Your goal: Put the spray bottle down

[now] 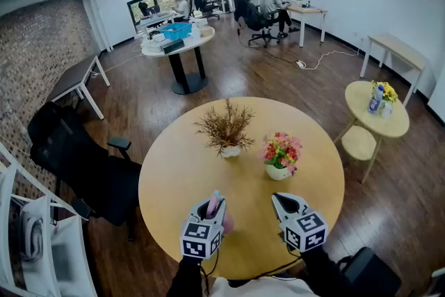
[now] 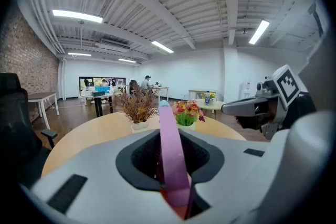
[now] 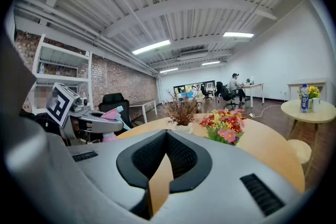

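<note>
A: Item one, round table (image 1: 181,170): what stands on it?
B: Twig plant (image 1: 226,129) near the middle; flower pot (image 1: 281,155) to its right, nearer the person
A: Near edge?
B: Left gripper (image 1: 208,209) over the edge, spray bottle (image 1: 227,223) between its jaws; right gripper (image 1: 286,202) just beside, to the right
A: Around the table?
B: Office chair (image 1: 83,163) at left; small table (image 1: 400,123) well apart at right, stool (image 1: 359,142) before it

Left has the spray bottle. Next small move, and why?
Probably lower the left gripper straight down until the spray bottle stands on the table, then open. Its jaws are clamped on the pink bottle, over bare tabletop well short of the flower pot and the dried plant. Whether the base already touches the wood, I can't tell.
</note>
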A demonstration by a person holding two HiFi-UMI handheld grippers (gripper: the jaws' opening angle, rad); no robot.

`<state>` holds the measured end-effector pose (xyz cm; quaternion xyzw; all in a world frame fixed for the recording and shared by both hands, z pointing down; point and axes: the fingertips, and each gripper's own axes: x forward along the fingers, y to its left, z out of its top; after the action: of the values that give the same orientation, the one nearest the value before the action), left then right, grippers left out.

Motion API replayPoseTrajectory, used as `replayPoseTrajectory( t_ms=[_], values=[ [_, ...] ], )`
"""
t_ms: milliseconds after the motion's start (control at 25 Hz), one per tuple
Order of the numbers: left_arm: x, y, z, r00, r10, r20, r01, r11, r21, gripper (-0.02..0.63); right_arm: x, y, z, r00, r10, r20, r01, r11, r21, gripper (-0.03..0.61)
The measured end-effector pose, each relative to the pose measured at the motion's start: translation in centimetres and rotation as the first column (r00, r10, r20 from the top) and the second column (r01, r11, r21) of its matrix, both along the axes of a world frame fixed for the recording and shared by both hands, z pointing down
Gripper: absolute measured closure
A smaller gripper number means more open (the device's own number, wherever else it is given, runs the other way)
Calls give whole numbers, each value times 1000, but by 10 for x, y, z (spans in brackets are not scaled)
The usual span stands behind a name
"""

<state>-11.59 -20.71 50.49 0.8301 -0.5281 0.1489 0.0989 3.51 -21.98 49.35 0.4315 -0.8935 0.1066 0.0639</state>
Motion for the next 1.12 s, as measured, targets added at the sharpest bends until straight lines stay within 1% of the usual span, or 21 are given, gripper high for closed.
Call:
replayPoseTrajectory(
  t_ms=[200,400,520,880,1120],
  values=[
    [-10,-12,24,998,-45,33,45,999,0,517,-5,-6,5,1000,-9,-4,9,1000,-2,606],
    [-6,-17,35,996,-46,74,41,997,58,517,-8,-6,10,1000,-18,-6,18,1000,-9,606],
    [-3,-20,38,996,-48,77,42,996,82,517,-9,-5,10,1000,-20,-10,20,1000,-11,606],
    [5,-27,54,996,-48,79,44,998,52,517,-8,-1,12,1000,-19,-20,19,1000,-23,606],
    [5,-32,57,995,-62,84,57,997,60,516,-4,-2,14,1000,-11,-20,10,1000,-28,606]
  ],
)
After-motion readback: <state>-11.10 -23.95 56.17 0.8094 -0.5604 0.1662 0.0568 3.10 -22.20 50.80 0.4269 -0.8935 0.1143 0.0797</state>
